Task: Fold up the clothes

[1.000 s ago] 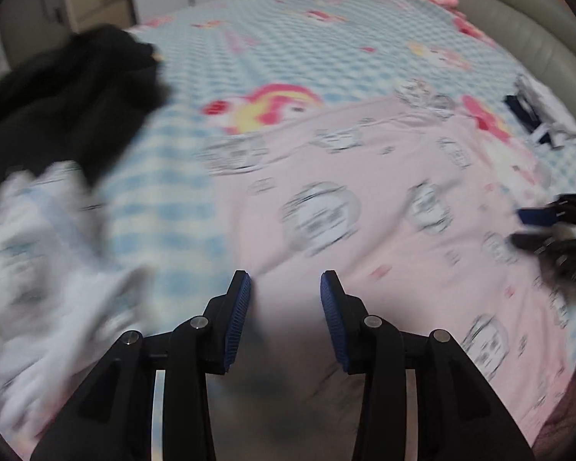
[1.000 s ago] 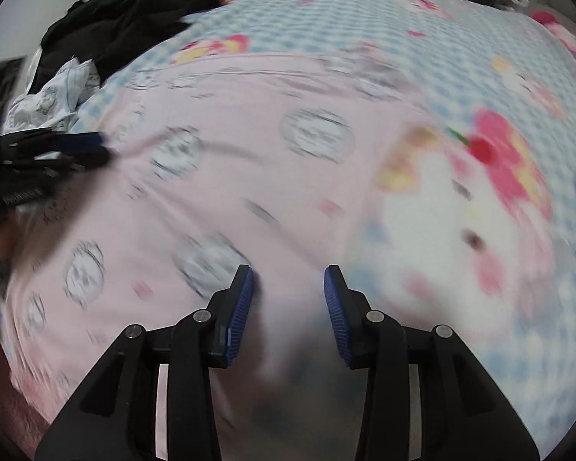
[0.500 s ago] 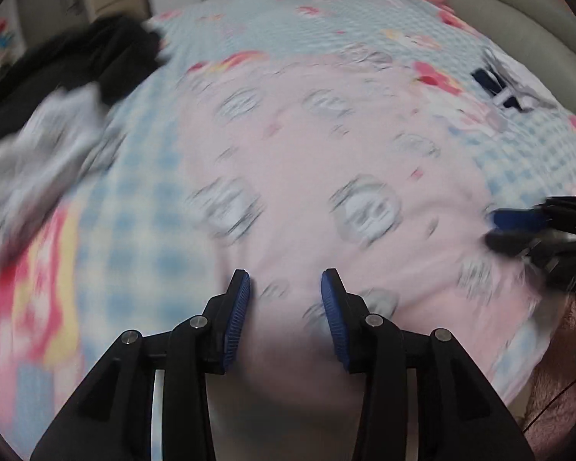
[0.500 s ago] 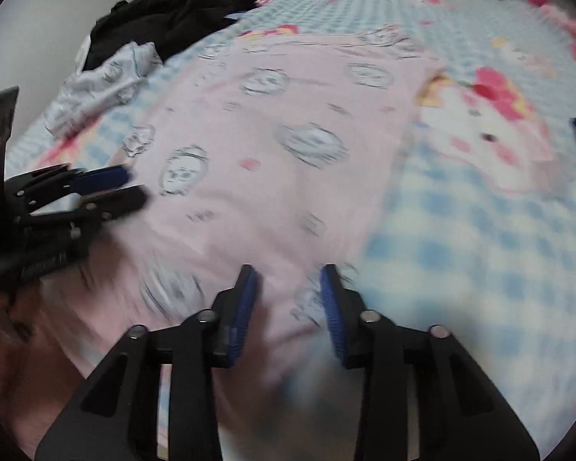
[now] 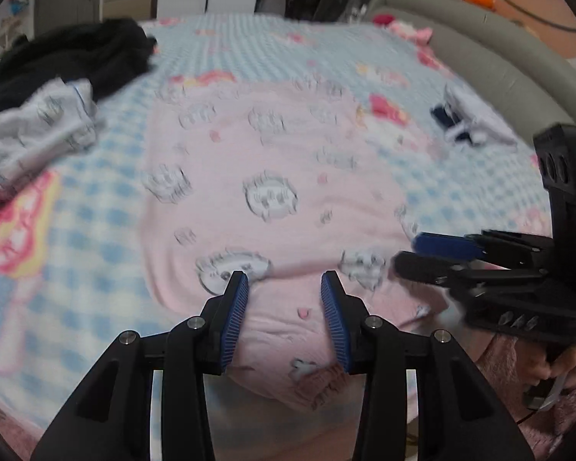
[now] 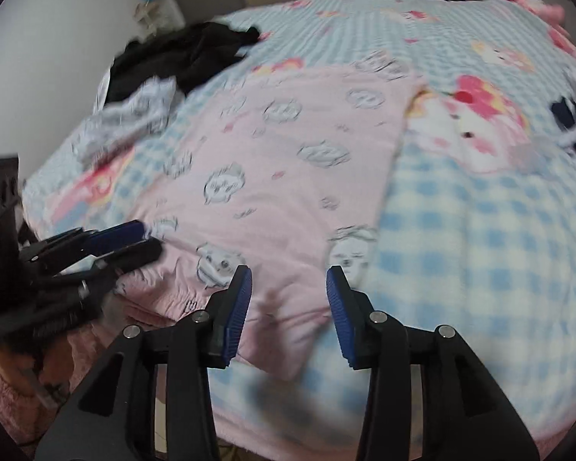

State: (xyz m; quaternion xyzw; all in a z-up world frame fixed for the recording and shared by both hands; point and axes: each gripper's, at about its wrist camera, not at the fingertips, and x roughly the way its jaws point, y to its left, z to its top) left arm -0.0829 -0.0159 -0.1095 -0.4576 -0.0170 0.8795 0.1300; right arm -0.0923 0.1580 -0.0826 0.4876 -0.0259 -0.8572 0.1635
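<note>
A pink garment with grey cartoon prints point(image 5: 272, 176) lies spread flat on the bed; it also shows in the right wrist view point(image 6: 288, 161). My left gripper point(image 5: 284, 288) is open and empty, just above the garment's near edge. My right gripper point(image 6: 288, 280) is open and empty over the garment's near right corner. The right gripper shows at the right of the left wrist view point(image 5: 434, 253), and the left gripper at the left of the right wrist view point(image 6: 134, 238). Both views are blurred.
The bed has a blue checked cover with cartoon prints point(image 6: 480, 230). A black garment point(image 5: 69, 53) and a white printed garment point(image 5: 34, 130) lie at the far left. A navy and white item point(image 5: 464, 119) lies at the right. A grey padded headboard point(image 5: 499, 50) curves behind.
Both grippers have pulled back toward the near edge of the bed and stayed open. More of the pink garment and the bed shows now.
</note>
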